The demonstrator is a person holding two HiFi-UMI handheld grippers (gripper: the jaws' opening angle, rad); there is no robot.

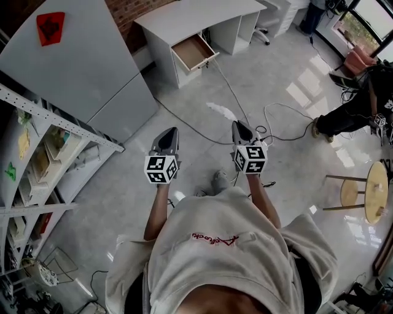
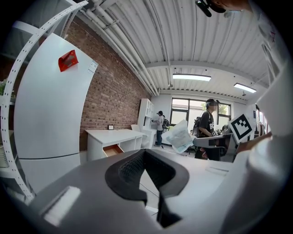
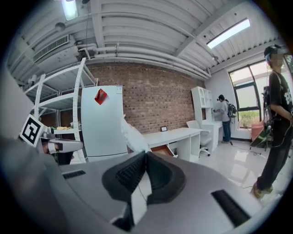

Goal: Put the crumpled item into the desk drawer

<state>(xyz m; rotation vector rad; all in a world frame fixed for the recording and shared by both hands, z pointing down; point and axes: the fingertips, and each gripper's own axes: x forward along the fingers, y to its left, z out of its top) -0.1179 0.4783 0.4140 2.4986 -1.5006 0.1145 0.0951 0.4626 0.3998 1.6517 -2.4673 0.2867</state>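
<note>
A crumpled white item [image 1: 222, 111] sticks out past the tip of my right gripper [image 1: 237, 126], which is shut on it. The right gripper view shows the white item [image 3: 132, 135] rising from the closed jaws [image 3: 145, 153]. It also shows in the left gripper view [image 2: 179, 136]. My left gripper [image 1: 171, 132] is held level beside the right one, shut with nothing in it [image 2: 144, 151]. Ahead across the floor stands the white desk [image 1: 202, 15], its wooden drawer [image 1: 193, 52] pulled open.
A tall white cabinet [image 1: 80, 67] and white shelving [image 1: 37, 159] line the left side. Cables [image 1: 239, 101] trail across the shiny floor towards the desk. Another person [image 1: 356, 110] stands at the right near a round wooden stool [image 1: 376, 191].
</note>
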